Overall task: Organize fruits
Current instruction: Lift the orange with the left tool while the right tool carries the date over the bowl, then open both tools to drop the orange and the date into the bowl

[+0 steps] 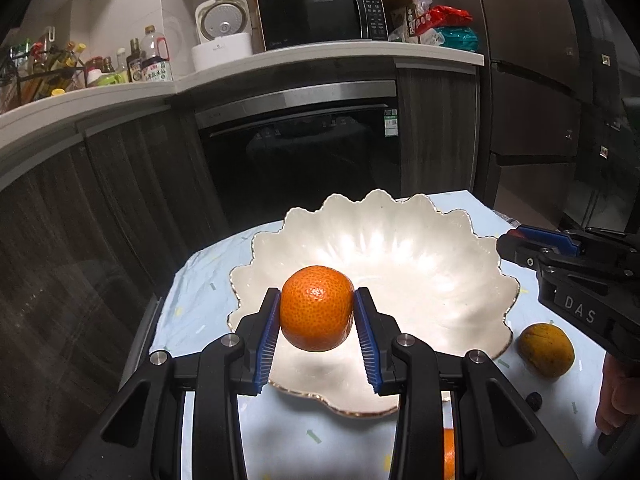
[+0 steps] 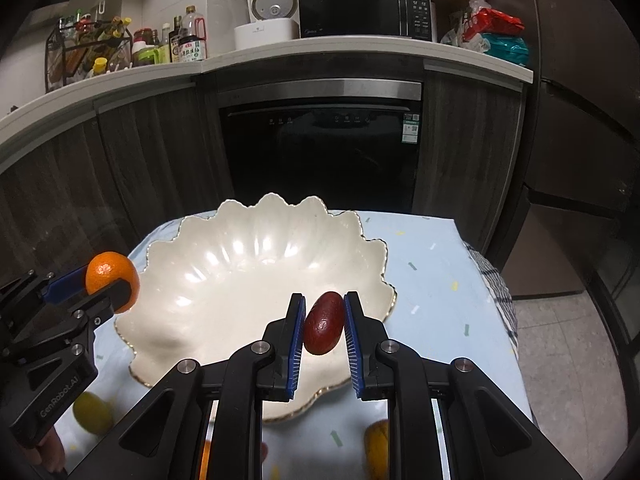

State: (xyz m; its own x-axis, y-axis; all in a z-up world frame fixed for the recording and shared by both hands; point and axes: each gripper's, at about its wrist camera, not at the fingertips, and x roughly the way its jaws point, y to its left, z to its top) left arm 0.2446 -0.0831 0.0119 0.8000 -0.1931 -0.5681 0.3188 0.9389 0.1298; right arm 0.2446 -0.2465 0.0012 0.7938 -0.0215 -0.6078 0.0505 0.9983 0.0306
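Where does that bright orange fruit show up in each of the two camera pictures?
Left wrist view: the orange sits at centre, clamped between the left gripper pads, in front of the white scalloped bowl.
Right wrist view: the same orange is at the far left edge, held beside the bowl's left rim.
Shared landmark: the white scalloped bowl on the light blue cloth.

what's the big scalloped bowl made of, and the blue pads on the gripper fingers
Bowl: likely glazed ceramic or porcelain; glossy pearly white with bright highlights and a thin gold-toned line on its wavy rim. It could be glass.
Blue pads: apparently rubber or soft plastic; matte, finely ribbed, pressed against the orange.
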